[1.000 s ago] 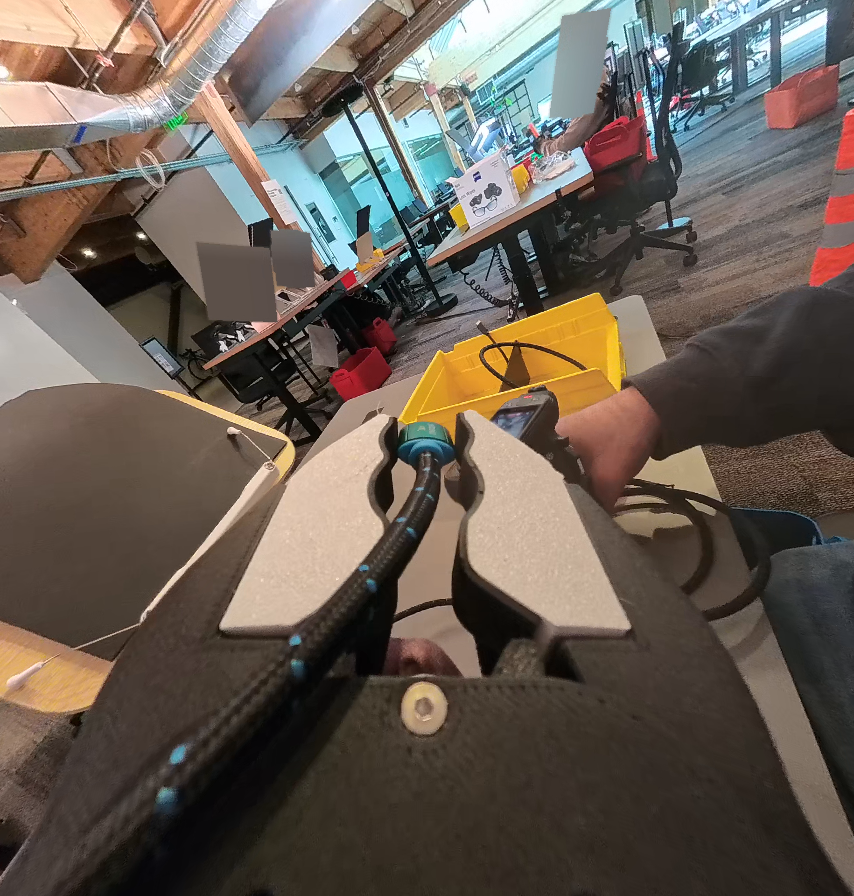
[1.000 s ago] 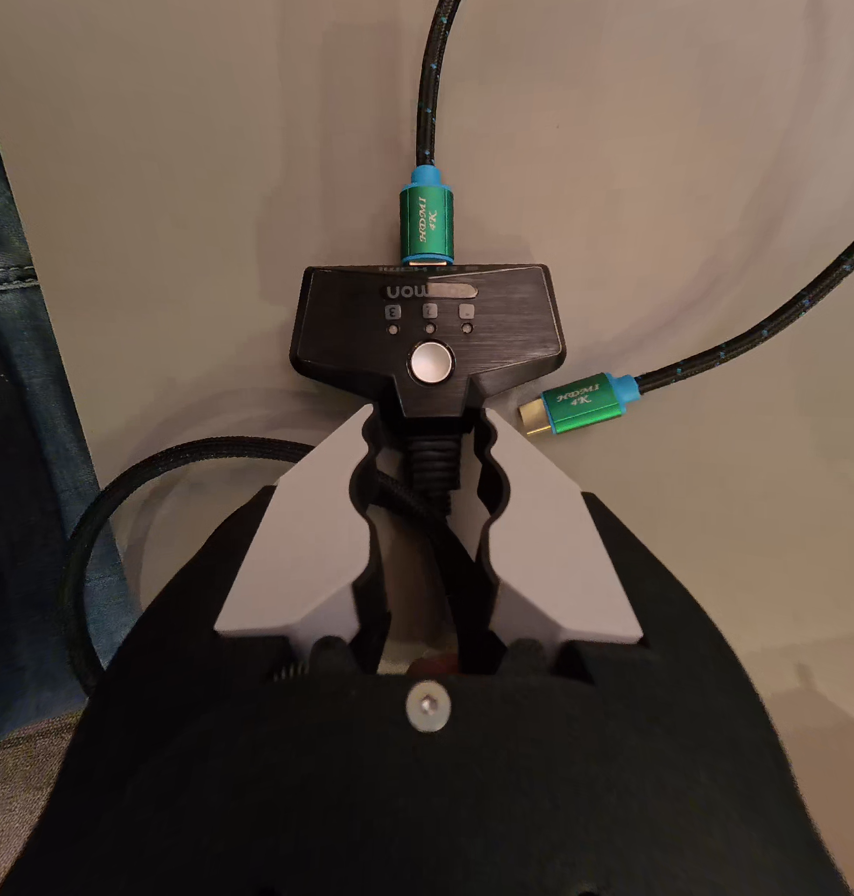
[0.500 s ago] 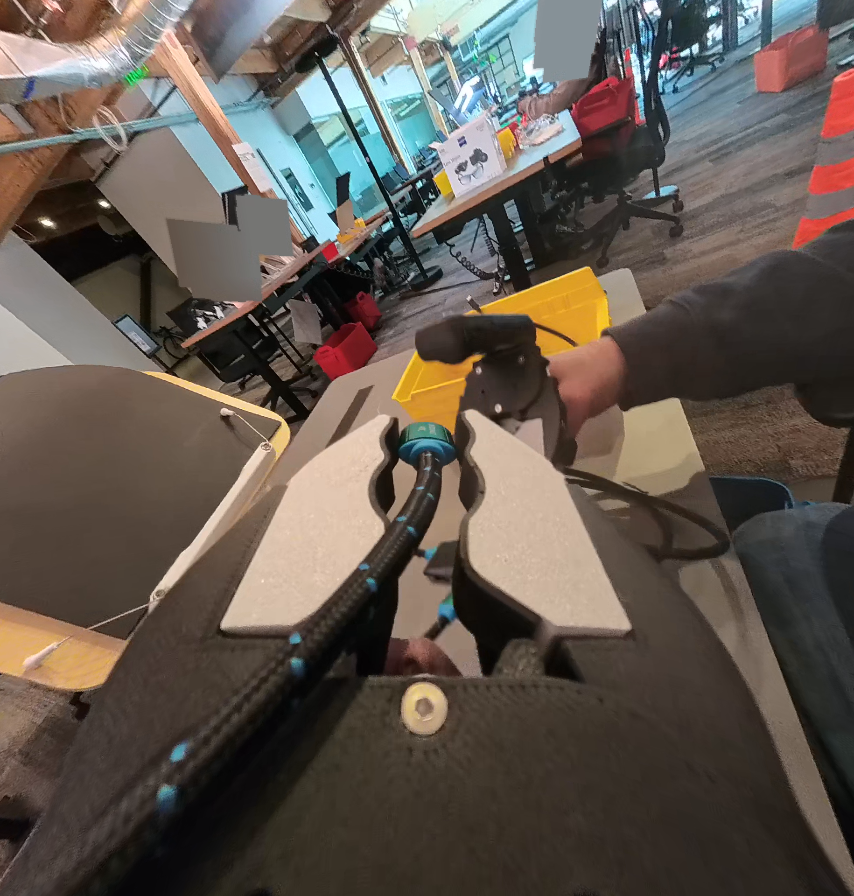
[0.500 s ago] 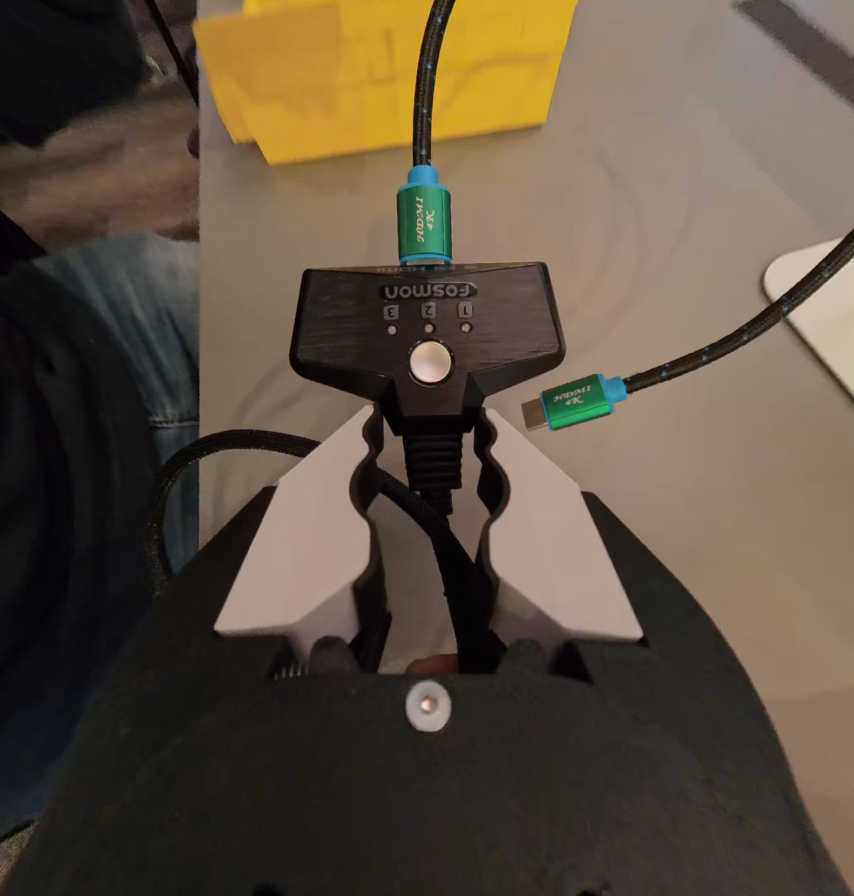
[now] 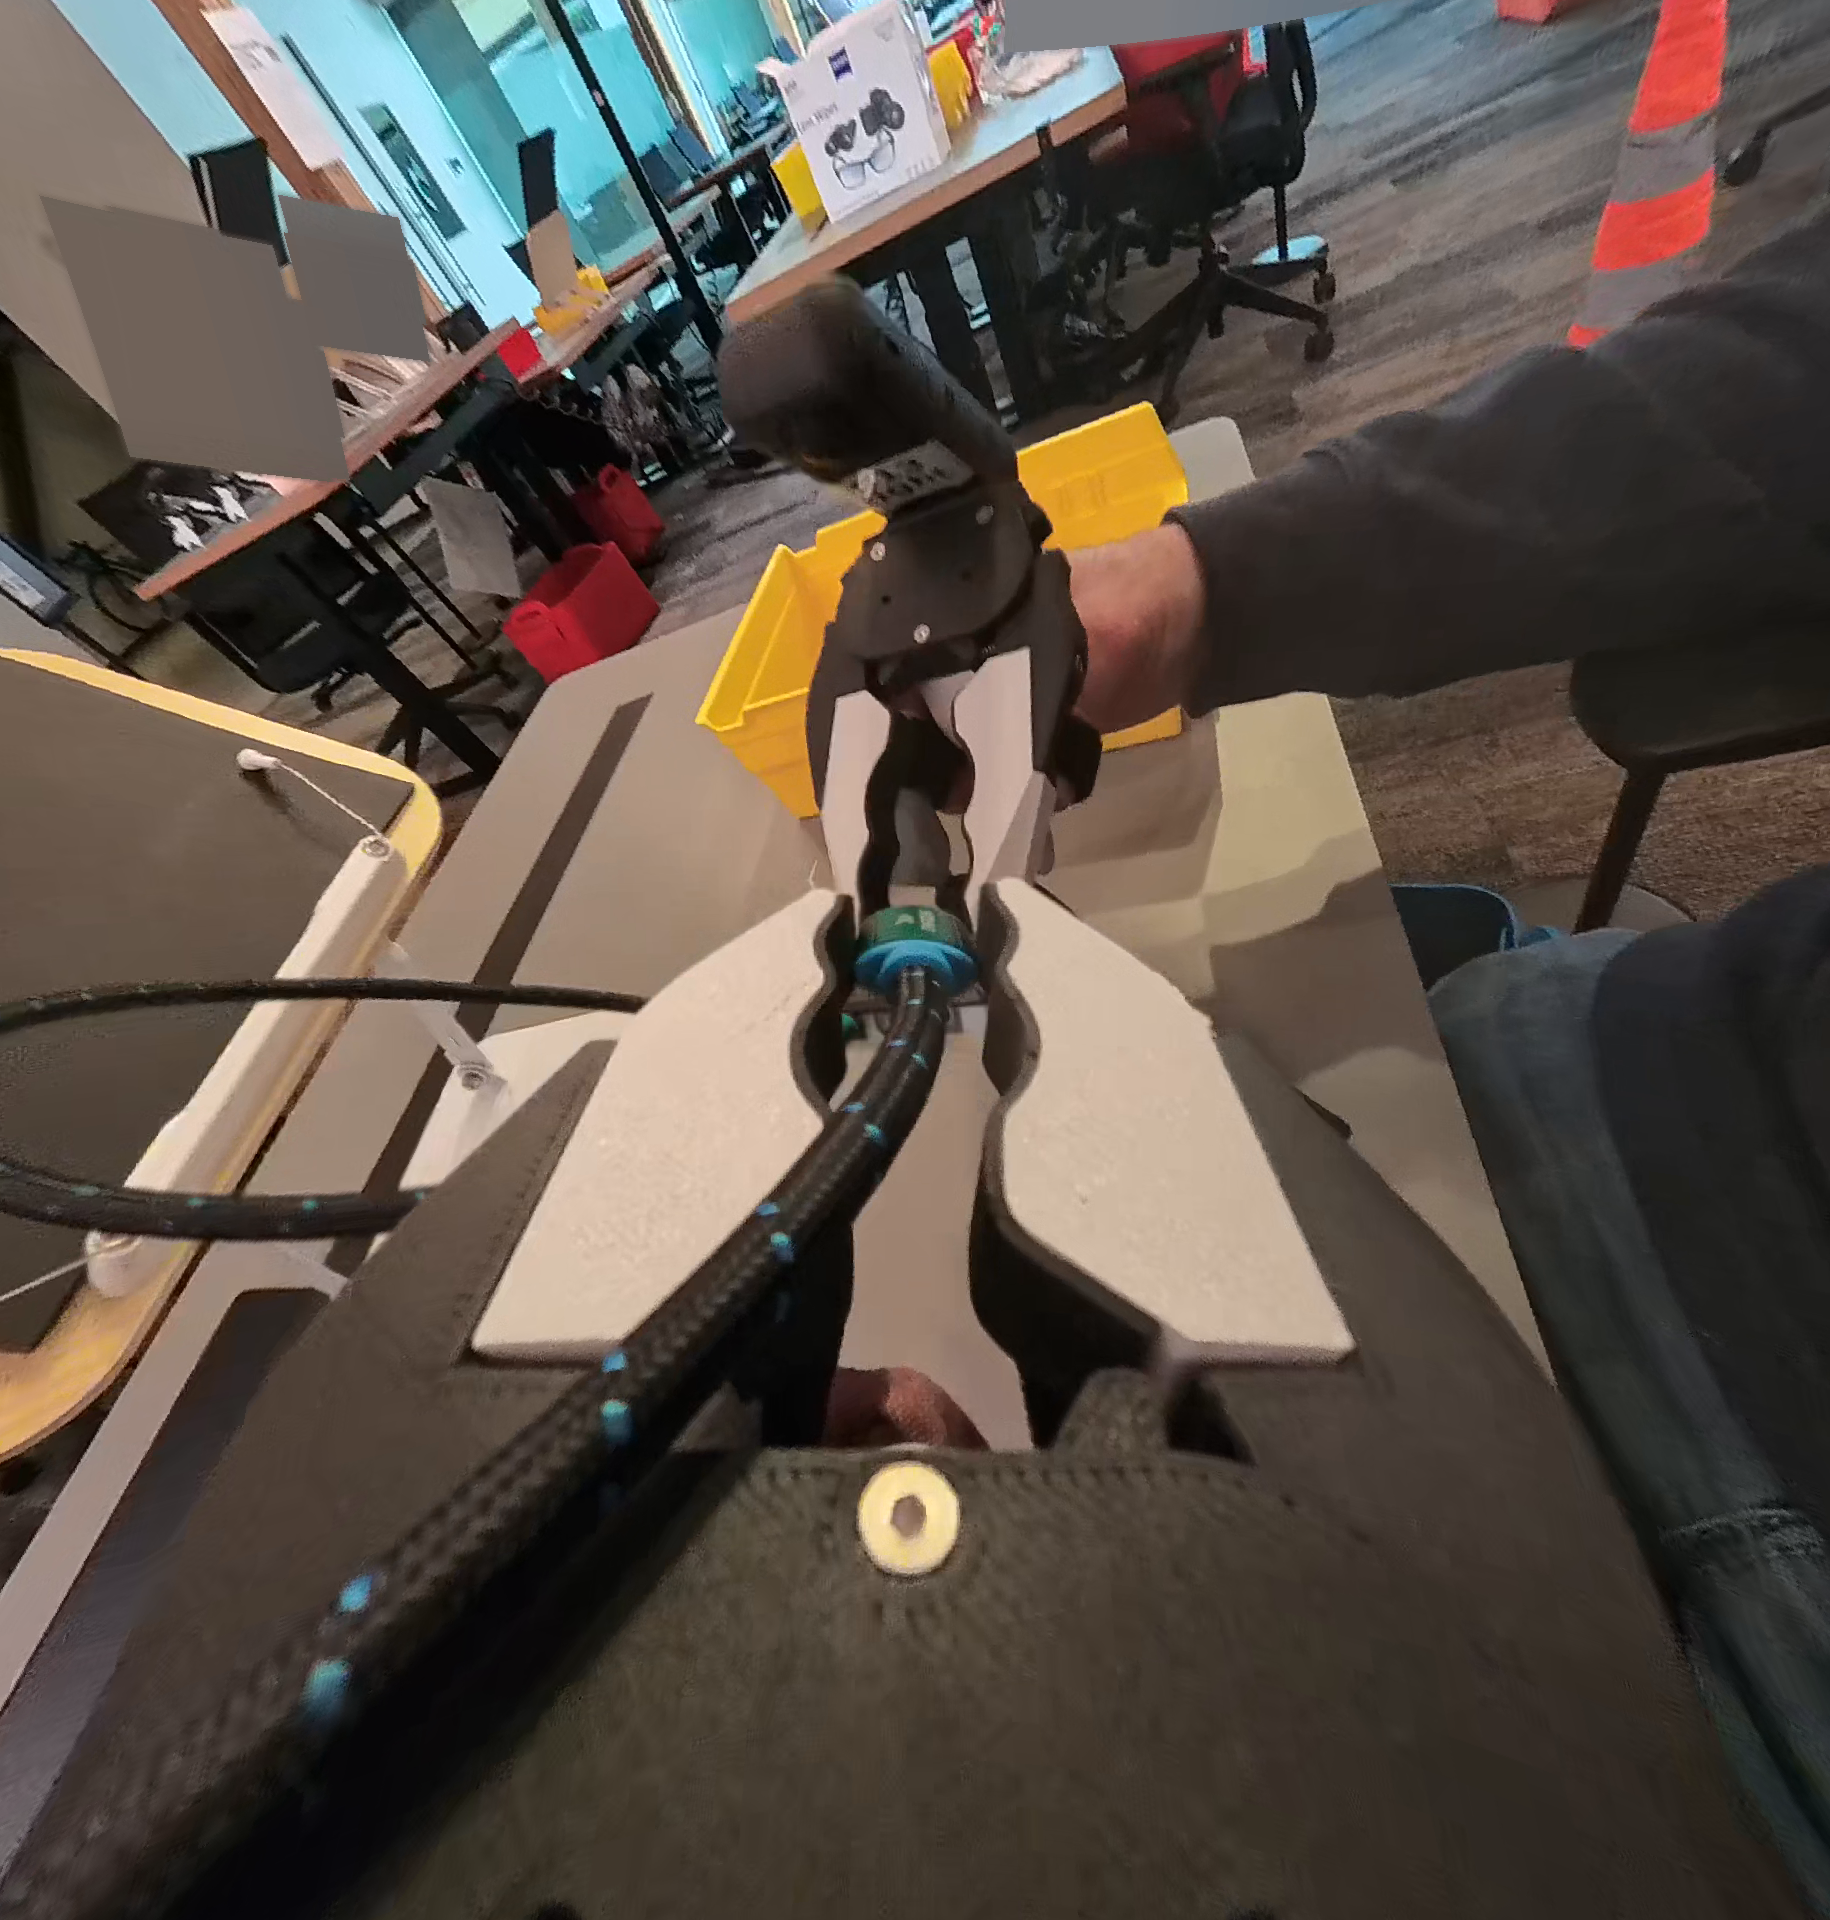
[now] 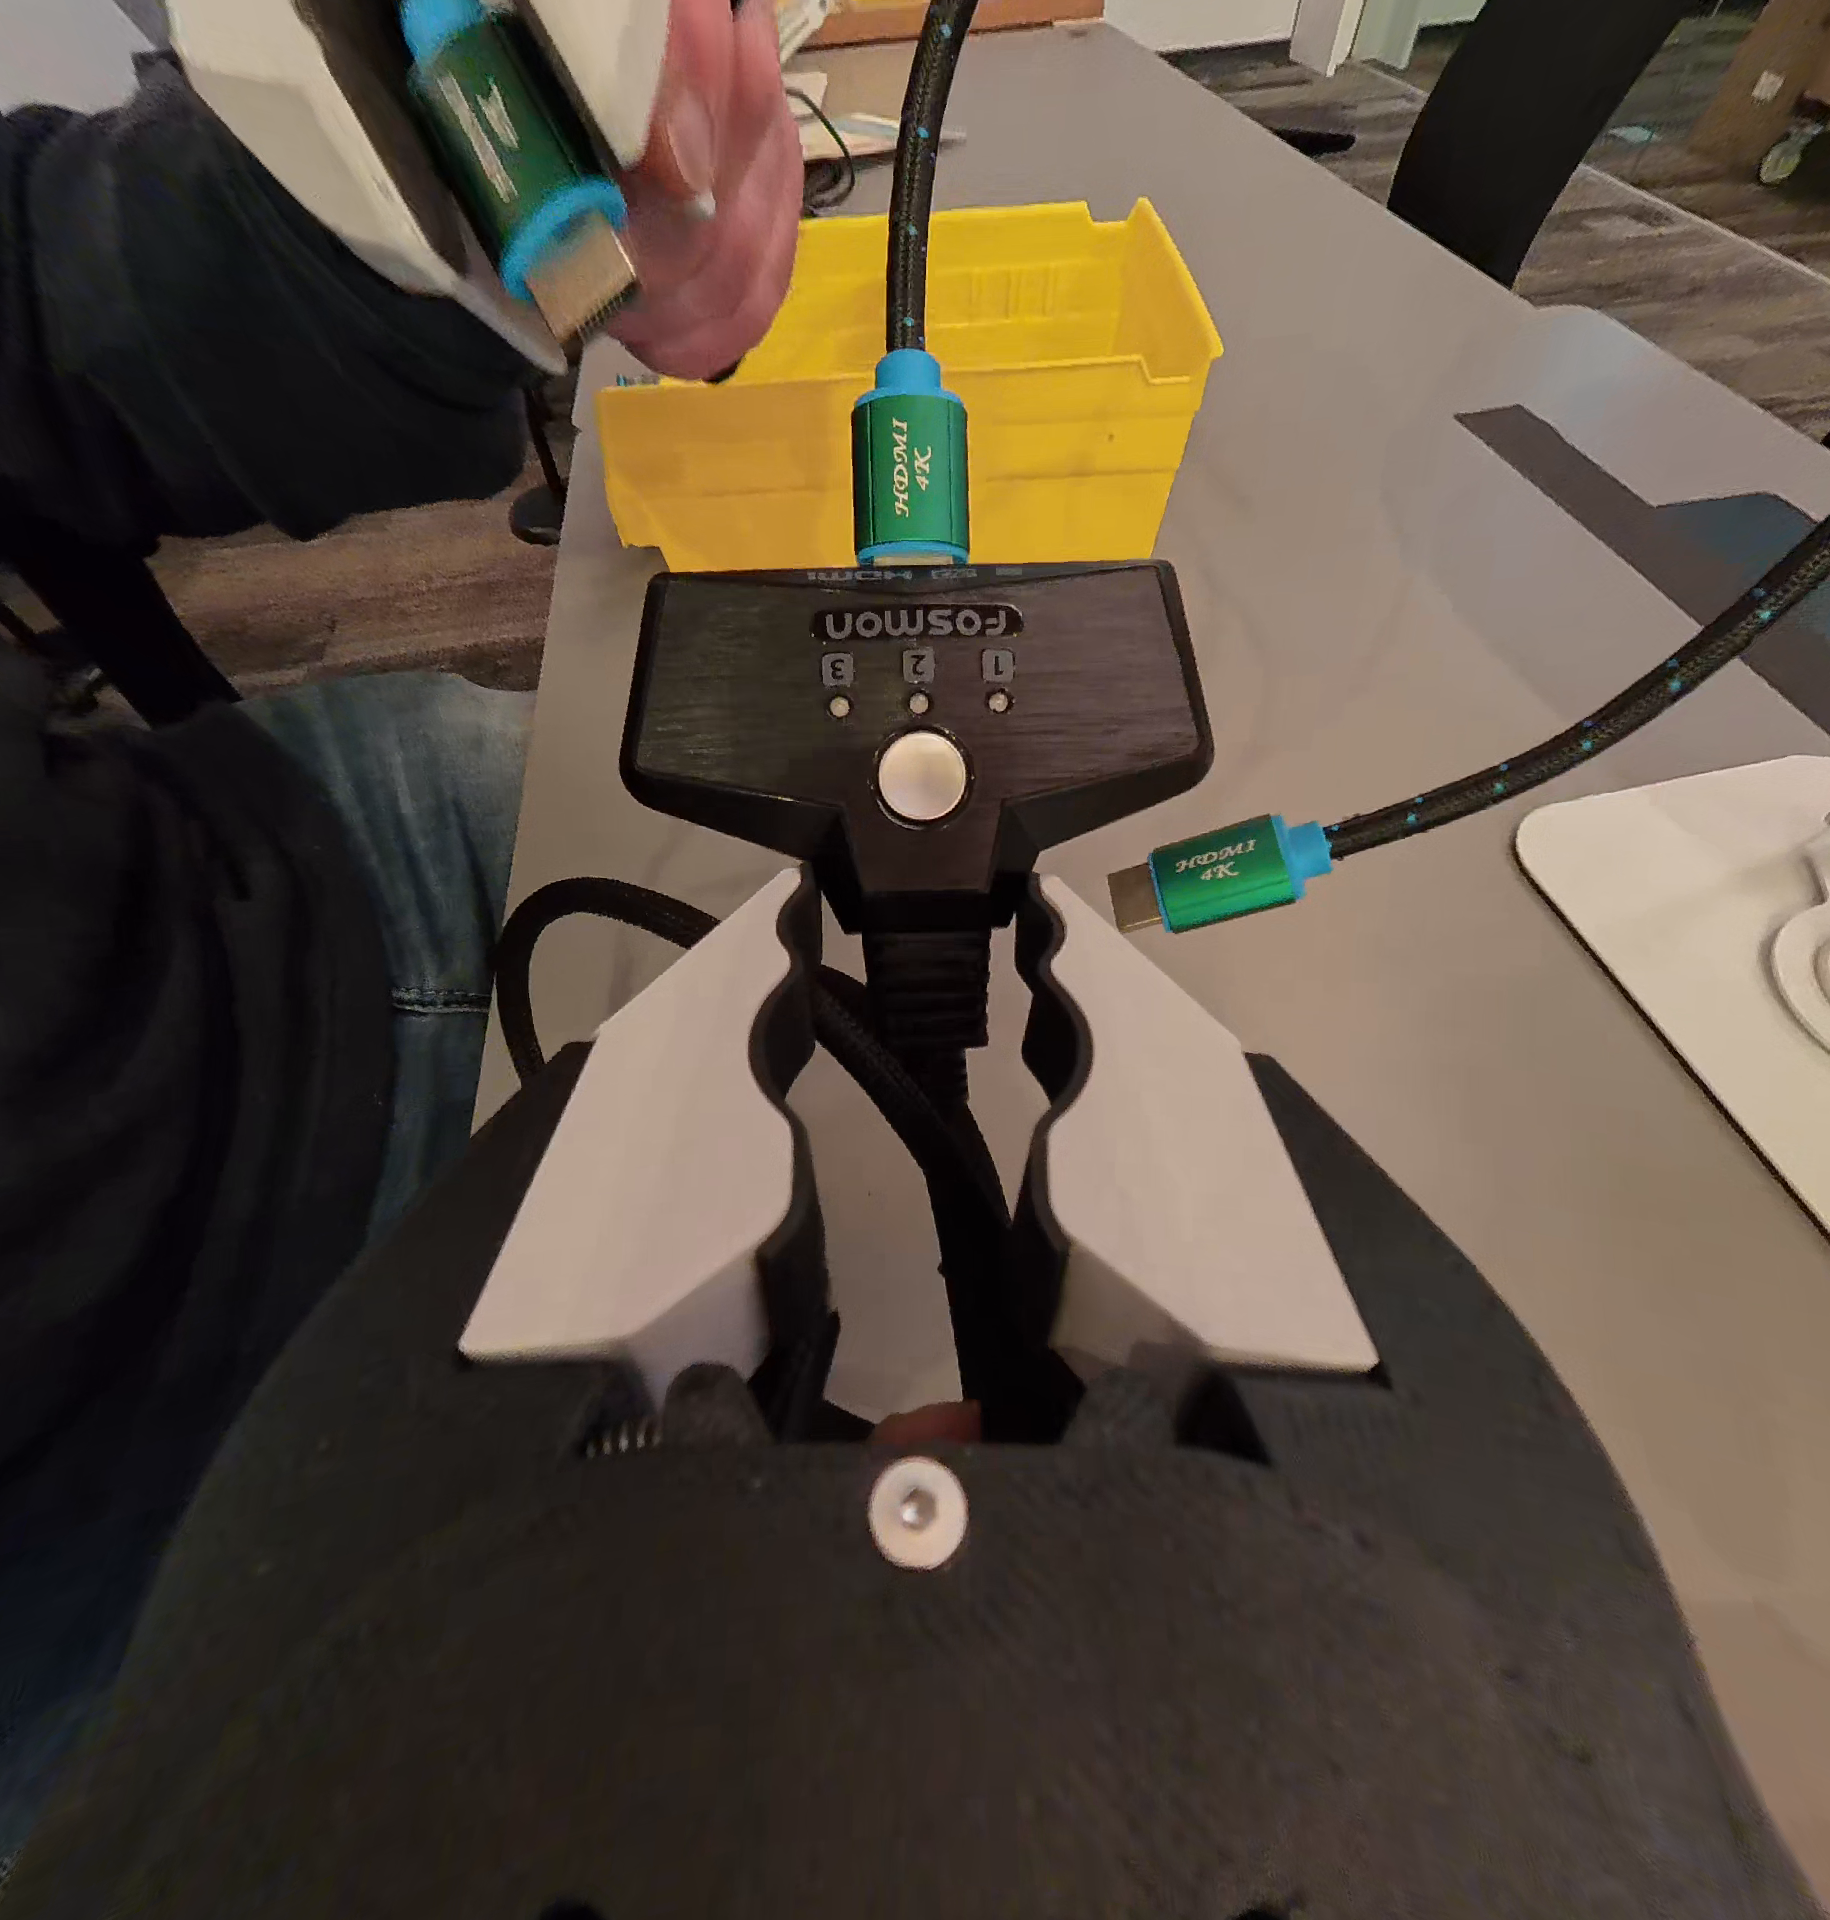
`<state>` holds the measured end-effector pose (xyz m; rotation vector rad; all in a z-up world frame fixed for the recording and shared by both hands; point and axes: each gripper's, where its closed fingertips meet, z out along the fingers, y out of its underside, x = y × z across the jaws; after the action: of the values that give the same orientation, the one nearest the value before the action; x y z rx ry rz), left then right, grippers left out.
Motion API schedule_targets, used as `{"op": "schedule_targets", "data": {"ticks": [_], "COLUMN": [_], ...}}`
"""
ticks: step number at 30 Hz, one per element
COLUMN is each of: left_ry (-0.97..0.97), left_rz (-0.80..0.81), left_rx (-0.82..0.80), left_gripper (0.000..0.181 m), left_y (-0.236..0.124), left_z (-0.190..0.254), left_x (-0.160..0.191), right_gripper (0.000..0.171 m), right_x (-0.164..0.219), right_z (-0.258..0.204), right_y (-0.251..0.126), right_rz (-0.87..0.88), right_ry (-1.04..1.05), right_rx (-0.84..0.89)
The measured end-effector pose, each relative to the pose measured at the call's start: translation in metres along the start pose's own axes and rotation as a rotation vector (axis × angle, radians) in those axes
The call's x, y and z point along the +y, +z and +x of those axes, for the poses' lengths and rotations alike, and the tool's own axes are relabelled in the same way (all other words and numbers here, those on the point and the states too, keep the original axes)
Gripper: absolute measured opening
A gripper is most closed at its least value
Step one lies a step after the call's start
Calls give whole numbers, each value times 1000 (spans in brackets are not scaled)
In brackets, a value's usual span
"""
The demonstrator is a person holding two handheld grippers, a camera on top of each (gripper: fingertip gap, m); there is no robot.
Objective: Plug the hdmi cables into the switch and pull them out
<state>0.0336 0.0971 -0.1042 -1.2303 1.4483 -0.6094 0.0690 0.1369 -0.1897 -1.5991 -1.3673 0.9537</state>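
An open office with long desks, rolling chairs and an orange cone filled the top of the left wrist view, and a grey counter carried the work.

The right tongs, at lower centre of the right wrist view, were closed narrowly on the neck of the black switch, whose body lay just beyond the fingertips at mid-frame. A green plugged-in HDMI connector stood in the switch's far edge, its braided cable running up out of the frame. A loose HDMI connector lay on the counter just right of the switch, apart from it, its cable trailing to the right edge. A white mat sat at the right edge.

The left tongs, at the centre of the left wrist view, gripped a third HDMI connector by its blue collar, the braided HDMI cable running back over the left finger toward lower left. In the right wrist view that held plug appeared in the upper left, up and left of the switch and clear of it.

Beyond the switch stood a yellow bin; nothing could be made out inside it. In the left wrist view it sat behind the right tongs.
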Motion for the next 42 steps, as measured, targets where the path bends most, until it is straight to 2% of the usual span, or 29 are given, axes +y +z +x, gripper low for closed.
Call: {"op": "schedule_targets", "data": {"ticks": [8, 25, 42], "left_ry": [-31, -198, -356], "left_rz": [-24, 104, 209], "left_rx": [16, 102, 97], "left_gripper": [21, 22, 22], "left_y": [10, 7, 6], "left_z": [4, 7, -4], "left_x": [12, 4, 0], "right_gripper": [36, 36, 36], "right_x": [-15, -22, -32], "right_z": [-7, -15, -8], "right_y": [-10, -13, -18], "right_rz": [56, 68, 71], "right_ry": [-41, -78, -117], "right_rx": [-14, -28, 77]}}
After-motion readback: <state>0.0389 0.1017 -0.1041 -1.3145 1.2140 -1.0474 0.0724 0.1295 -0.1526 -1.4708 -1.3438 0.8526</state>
